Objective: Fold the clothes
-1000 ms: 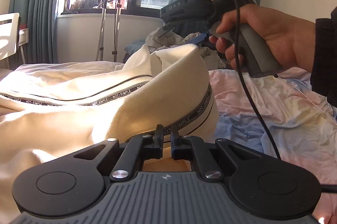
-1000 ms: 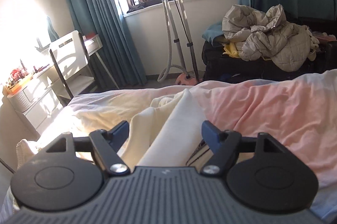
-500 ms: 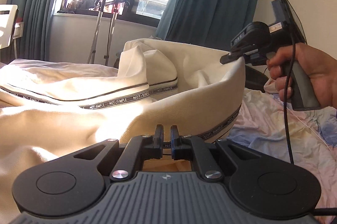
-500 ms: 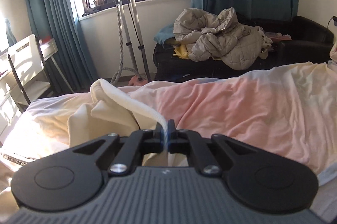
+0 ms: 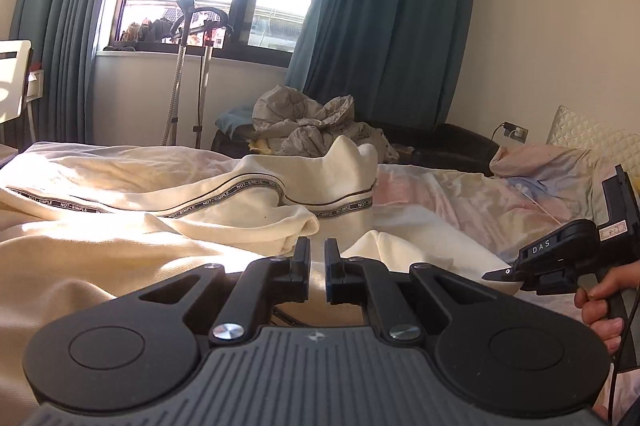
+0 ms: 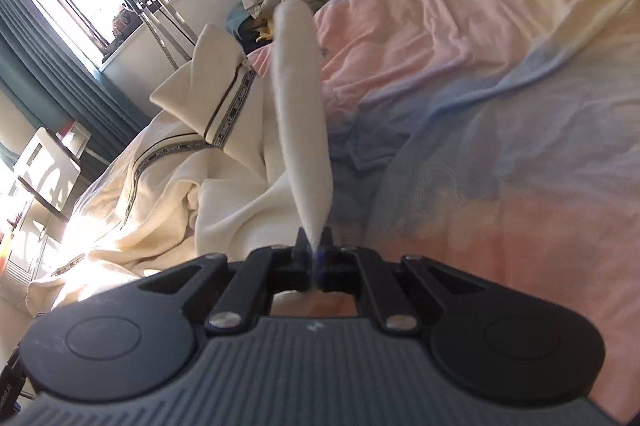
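A cream garment (image 5: pixel 172 214) with a black "NOT-SIMPLE" band lies rumpled on the bed; it also shows in the right wrist view (image 6: pixel 224 178). My left gripper (image 5: pixel 317 268) sits low at its near edge, jaws almost together with a narrow gap; I cannot tell whether cloth is pinched. My right gripper (image 6: pixel 314 246) is shut on a taut cream fold (image 6: pixel 304 98) stretching away from it. The right gripper also shows at the right of the left wrist view (image 5: pixel 496 275), low over the bed.
The bed carries a pastel pink, blue and yellow sheet (image 6: pixel 500 114). A dark sofa (image 5: pixel 452 146) with a grey quilted pile (image 5: pixel 312 122) stands under the window. A garment steamer stand (image 5: pixel 188 74) and teal curtains (image 5: pixel 384 26) are behind. A white chair (image 5: pixel 12 86) is at left.
The right gripper has swung from high over the garment down to the right, pulling the cream fold across the bed. The raised cloth has dropped flatter. The left gripper has hardly moved.
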Demonstrator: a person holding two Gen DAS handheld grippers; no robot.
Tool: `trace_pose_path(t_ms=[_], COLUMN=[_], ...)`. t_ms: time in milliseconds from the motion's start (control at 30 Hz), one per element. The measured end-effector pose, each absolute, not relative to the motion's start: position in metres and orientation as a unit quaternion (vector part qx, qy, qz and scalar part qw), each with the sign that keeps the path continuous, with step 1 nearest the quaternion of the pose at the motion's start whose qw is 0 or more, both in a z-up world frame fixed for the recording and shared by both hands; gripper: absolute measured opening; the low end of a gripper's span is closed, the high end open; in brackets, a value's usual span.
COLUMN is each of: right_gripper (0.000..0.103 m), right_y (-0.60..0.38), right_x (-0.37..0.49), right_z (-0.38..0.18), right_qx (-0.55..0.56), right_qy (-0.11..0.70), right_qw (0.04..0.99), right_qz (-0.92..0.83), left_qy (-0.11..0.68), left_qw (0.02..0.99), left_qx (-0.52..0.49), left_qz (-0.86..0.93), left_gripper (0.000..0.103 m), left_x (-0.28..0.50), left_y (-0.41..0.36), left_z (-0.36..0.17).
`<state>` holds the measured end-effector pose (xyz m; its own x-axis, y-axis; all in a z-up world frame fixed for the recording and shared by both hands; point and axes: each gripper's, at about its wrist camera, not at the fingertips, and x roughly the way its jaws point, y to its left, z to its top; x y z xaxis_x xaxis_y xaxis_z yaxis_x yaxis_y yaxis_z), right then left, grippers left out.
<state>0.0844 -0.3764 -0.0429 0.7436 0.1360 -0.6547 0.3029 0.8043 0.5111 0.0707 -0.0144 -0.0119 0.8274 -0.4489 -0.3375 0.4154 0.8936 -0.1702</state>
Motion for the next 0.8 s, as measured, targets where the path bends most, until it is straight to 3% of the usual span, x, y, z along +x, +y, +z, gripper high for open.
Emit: trace_pose_path(t_ms=[167, 433, 800], right_gripper=[0.007, 0.042, 0.047], right_y=[-0.384, -0.423, -0.498], right_x=[0.086, 0.132, 0.240], right_z=[-0.063, -0.077, -0.132], right_qx=[0.354, 0.347, 0.380], right_qy=[0.363, 0.331, 0.296], right_qw=[0.861, 0.877, 0.875], right_qz=[-0.030, -0.023, -0.051], left_qy=[0.202, 0.235, 0.255], left_qw=[0.957, 0.953, 0.947], left_qx=[-0.048, -0.042, -0.038], left_qz=[-0.203, -0.185, -0.192], left_gripper=[0.008, 0.008, 0.008], left_x=[0.069, 0.085, 0.104], left_y=[-0.016, -0.021, -0.028], left_z=[-0.010, -0.025, -0.041])
